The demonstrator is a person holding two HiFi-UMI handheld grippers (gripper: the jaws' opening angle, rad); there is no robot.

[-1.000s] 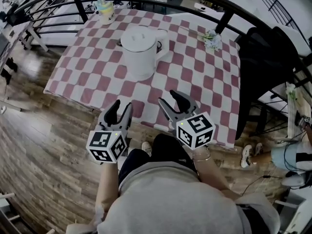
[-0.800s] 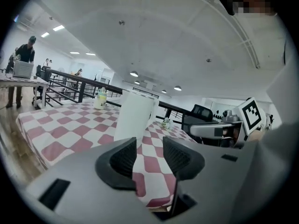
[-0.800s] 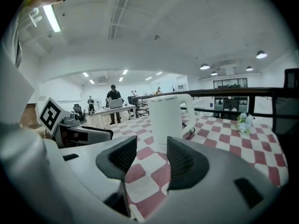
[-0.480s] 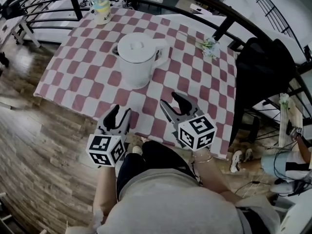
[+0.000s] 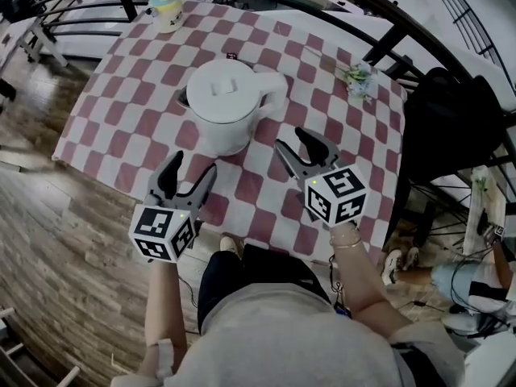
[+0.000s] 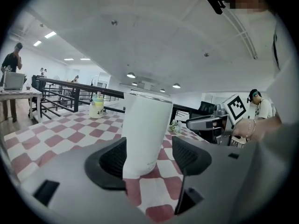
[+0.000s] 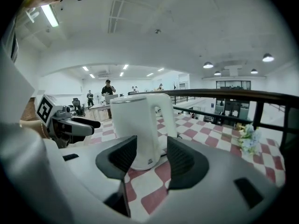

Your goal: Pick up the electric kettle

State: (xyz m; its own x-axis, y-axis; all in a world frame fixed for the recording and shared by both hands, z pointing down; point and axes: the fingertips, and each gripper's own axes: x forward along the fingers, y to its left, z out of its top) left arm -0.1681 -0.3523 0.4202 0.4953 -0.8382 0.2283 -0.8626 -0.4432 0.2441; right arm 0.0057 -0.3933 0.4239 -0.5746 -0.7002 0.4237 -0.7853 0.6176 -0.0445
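A white electric kettle with a lid and a side handle stands upright on the red-and-white checked table. My left gripper hovers near the table's front edge, just short of the kettle; its jaws are opening, with nothing between them. My right gripper is open to the right of the kettle's base, with its jaws empty. In the right gripper view the kettle and its handle stand a short way beyond the jaws.
A small yellow-and-green bottle stands at the table's far left corner. A little bunch of flowers lies near the far right edge. A dark railing curves behind the table and a dark chair stands at its right.
Both grippers have moved forward over the table edge toward the kettle. The left gripper's jaws have spread wider than before.
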